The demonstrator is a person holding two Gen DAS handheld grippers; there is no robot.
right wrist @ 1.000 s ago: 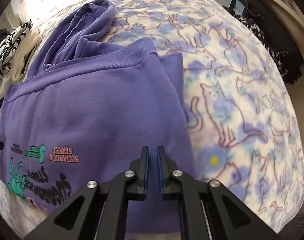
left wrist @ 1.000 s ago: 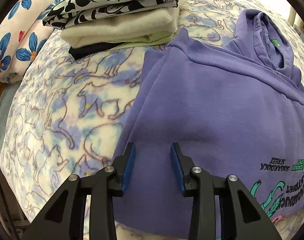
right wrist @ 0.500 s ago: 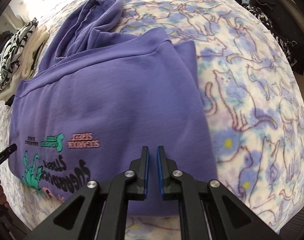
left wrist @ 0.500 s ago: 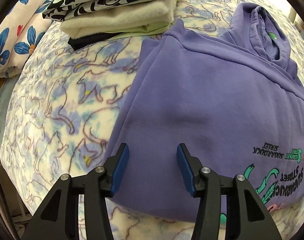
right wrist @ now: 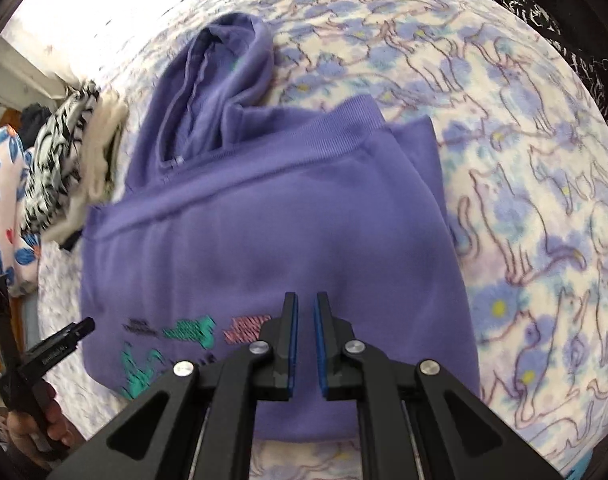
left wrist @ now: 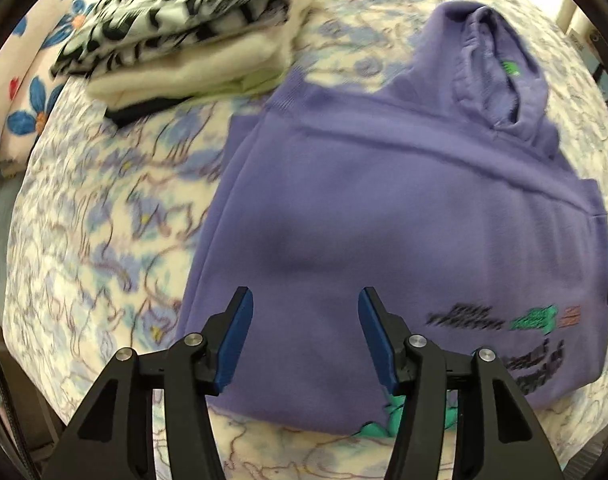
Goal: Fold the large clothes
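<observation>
We see the purple hoodie (left wrist: 403,216) lying folded on the bed (left wrist: 104,208), its hood pointing away from us and its printed end close to us.

Our left gripper (left wrist: 304,336) floats above the hoodie's near left part with its jaws wide apart, wider than a moment ago, and they hold nothing. Our right gripper (right wrist: 305,340) has its jaws almost closed with a thin gap, same as before, and holds nothing. Both have pulled back. Only the right view shows our left hand (right wrist: 36,428). The pile of folded clothes (left wrist: 192,36) sits beside the hoodie's far left corner.
</observation>
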